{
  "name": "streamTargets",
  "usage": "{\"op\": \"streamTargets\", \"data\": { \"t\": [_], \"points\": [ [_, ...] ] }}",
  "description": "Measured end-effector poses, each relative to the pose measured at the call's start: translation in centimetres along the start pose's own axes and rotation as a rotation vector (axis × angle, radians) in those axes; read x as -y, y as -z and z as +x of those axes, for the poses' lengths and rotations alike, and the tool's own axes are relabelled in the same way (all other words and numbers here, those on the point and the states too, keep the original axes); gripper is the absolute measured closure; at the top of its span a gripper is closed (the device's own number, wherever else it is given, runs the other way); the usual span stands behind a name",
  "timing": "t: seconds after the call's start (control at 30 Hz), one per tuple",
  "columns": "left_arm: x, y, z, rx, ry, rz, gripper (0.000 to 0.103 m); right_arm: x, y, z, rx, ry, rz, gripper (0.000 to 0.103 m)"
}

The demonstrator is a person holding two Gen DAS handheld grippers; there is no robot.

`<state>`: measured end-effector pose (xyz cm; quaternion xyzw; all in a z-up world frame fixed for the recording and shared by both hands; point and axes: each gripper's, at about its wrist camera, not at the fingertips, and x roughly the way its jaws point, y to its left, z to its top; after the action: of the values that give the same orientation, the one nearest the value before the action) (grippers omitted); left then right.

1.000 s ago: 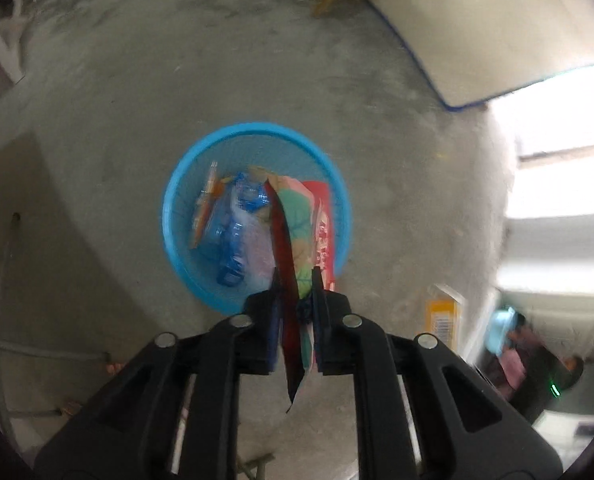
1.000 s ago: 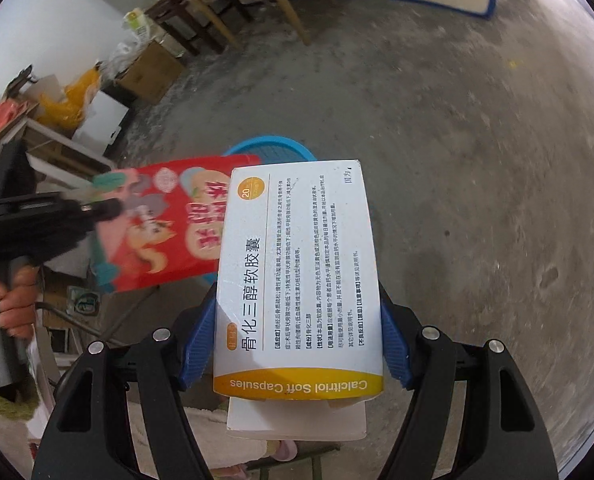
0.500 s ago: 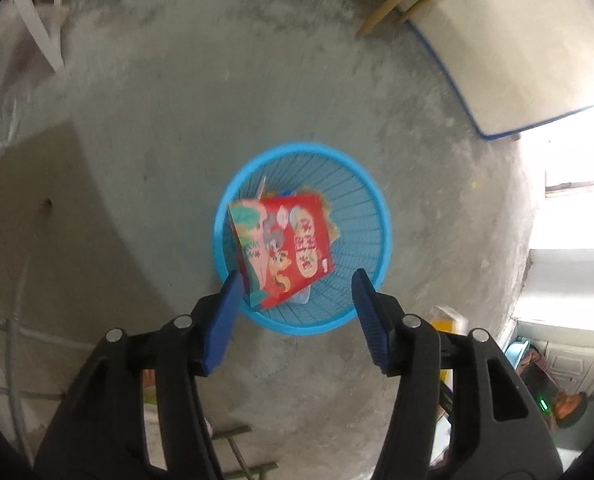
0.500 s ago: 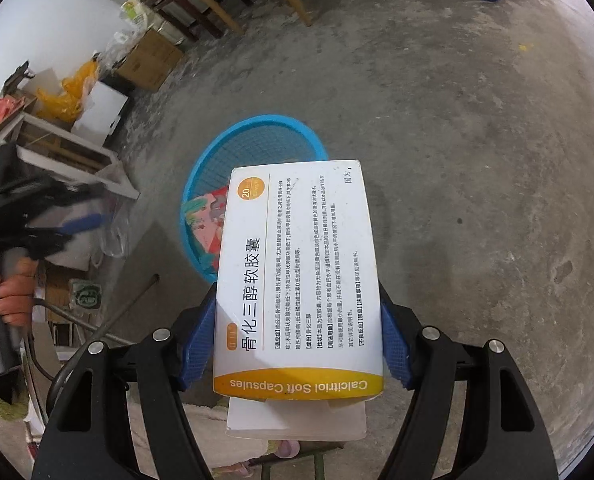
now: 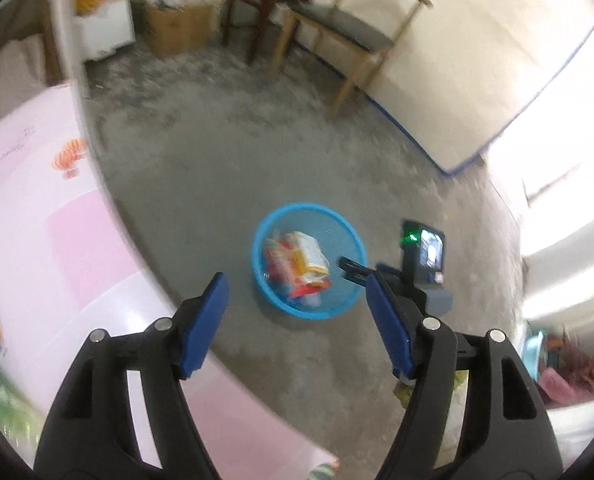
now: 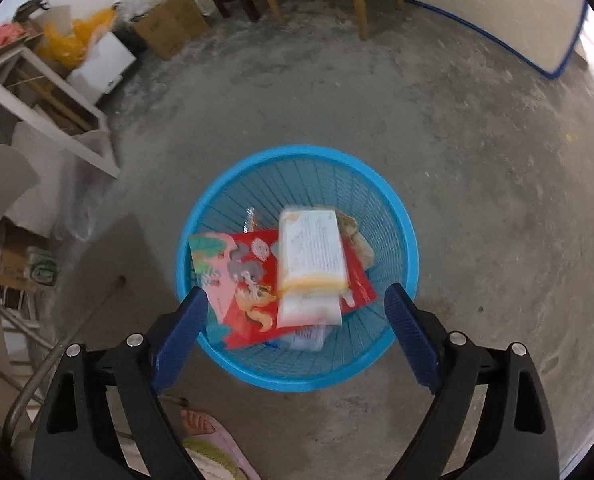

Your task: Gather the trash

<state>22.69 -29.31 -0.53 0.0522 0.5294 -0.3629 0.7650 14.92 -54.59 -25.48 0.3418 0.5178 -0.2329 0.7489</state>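
A blue mesh basket [image 6: 401, 240] stands on the concrete floor. Inside it lie a red snack bag [image 6: 253, 280] and, on top, a white and orange medicine box [image 6: 311, 256]. My right gripper [image 6: 297, 304] hangs just above the basket's near rim, its jaws opening, with nothing pressed between the blue pads. From the left wrist view the basket [image 5: 349, 240] is far below, with the box [image 5: 307, 254] and bag inside. My left gripper [image 5: 295, 292] is high up, jaws opening and empty. The right gripper's tip [image 5: 353, 270] shows over the basket.
A pink tablecloth [image 5: 37, 248] fills the left of the left wrist view. Wooden chairs [image 5: 337, 28], a cardboard box [image 6: 169, 24], white boxes and yellow bags line the back wall. A white frame [image 6: 41, 96] stands left of the basket. A person's foot [image 6: 201, 424] is near it.
The right gripper moved over the basket, opened and let the medicine box drop in. The left gripper released the red bag into the basket, then rose high and tilted toward the room.
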Motion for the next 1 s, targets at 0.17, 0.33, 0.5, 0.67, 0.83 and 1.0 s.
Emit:
{"op": "streamTargets", "data": {
  "t": [0.17, 0.33, 0.5, 0.67, 0.83, 1.0],
  "points": [
    [-3.7, 3.4, -3.6, 0.108, -0.017, -0.103, 0.036, 1.7, 4.5, -3.3, 0.036, -0.027, 0.033, 0.016],
    [-5.7, 5.9, -7.2, 0.208, -0.092, -0.087, 0.036, 3.4, 10.3, -8.9, 0.097, -0.062, 0.072, 0.016],
    [-6.0, 8.6, -11.0, 0.292, -0.118, -0.054, 0.036, 1.0, 14.6, -14.2, 0.153, -0.09, 0.023, 0.016],
    [-6.3, 12.2, -15.3, 0.372, -0.168, -0.025, 0.034, -5.1, 15.6, -20.9, 0.309, -0.126, -0.133, 0.015],
    [-8.3, 16.7, -19.4, 0.43, -0.211, -0.078, 0.032, -11.9, 16.7, -24.7, 0.38, -0.221, -0.298, 0.009],
    [-10.6, 21.6, -23.5, 0.495, -0.309, -0.127, 0.028, -18.0, 18.5, -25.4, 0.333, -0.331, -0.445, 0.009]
  ]
}}
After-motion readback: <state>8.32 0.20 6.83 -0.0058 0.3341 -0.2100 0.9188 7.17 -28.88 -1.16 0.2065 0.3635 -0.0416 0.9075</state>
